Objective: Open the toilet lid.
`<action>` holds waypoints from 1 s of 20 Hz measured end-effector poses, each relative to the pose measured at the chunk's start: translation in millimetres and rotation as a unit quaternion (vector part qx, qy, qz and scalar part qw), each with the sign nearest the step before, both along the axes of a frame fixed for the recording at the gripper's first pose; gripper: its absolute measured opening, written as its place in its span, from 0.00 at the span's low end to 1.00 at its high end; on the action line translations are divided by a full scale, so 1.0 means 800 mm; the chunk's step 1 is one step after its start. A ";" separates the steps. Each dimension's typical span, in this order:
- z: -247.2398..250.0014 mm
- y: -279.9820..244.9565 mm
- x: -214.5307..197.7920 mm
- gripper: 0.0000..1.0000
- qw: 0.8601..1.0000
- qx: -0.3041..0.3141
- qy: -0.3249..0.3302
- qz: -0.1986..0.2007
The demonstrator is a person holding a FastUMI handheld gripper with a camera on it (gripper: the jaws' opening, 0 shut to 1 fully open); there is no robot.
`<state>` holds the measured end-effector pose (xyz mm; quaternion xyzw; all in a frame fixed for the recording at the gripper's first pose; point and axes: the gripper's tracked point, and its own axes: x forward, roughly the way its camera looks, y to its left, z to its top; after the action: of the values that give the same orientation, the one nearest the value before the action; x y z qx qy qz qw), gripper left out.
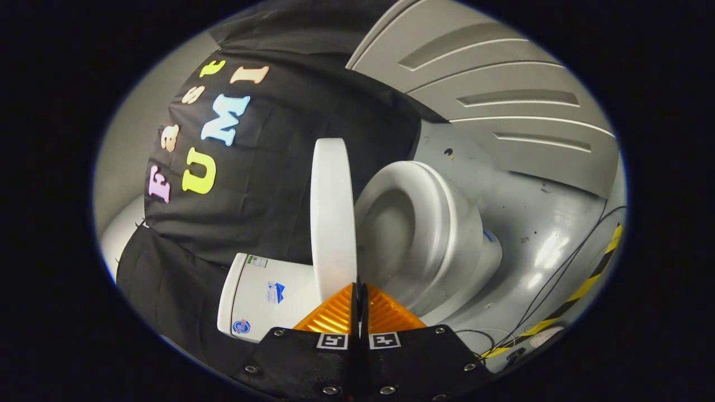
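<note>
The view is rolled sideways. A white toilet stands just ahead of my fingers. Its lid (332, 218) is swung up away from the bowl (419, 234) and shows edge-on, standing between the bowl and the tank (262, 296). The seat ring and the hollow of the bowl lie exposed. My gripper (360, 290) is shut, its two fingers pressed together with nothing between them. Their tips sit right at the near rim of the lid, on its bowl side; whether they touch it I cannot tell.
A grey floor (536, 223) runs beyond the bowl, with thin black cables (564, 279) and a yellow-black striped strip (592, 276) on it. A grey panelled door (503, 100) stands past the floor. Black cloth (279, 167) hangs behind the tank.
</note>
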<state>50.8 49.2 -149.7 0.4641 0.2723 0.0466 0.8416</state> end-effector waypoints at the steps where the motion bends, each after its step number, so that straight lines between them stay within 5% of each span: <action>1: 0.009 0.003 0.001 0.00 1.000 -0.011 -0.008 0.006; 20: 0.102 0.067 0.004 0.00 0.979 -0.170 -0.098 0.056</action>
<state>53.6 103.0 -68.4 0.2916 0.2178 0.0924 0.9268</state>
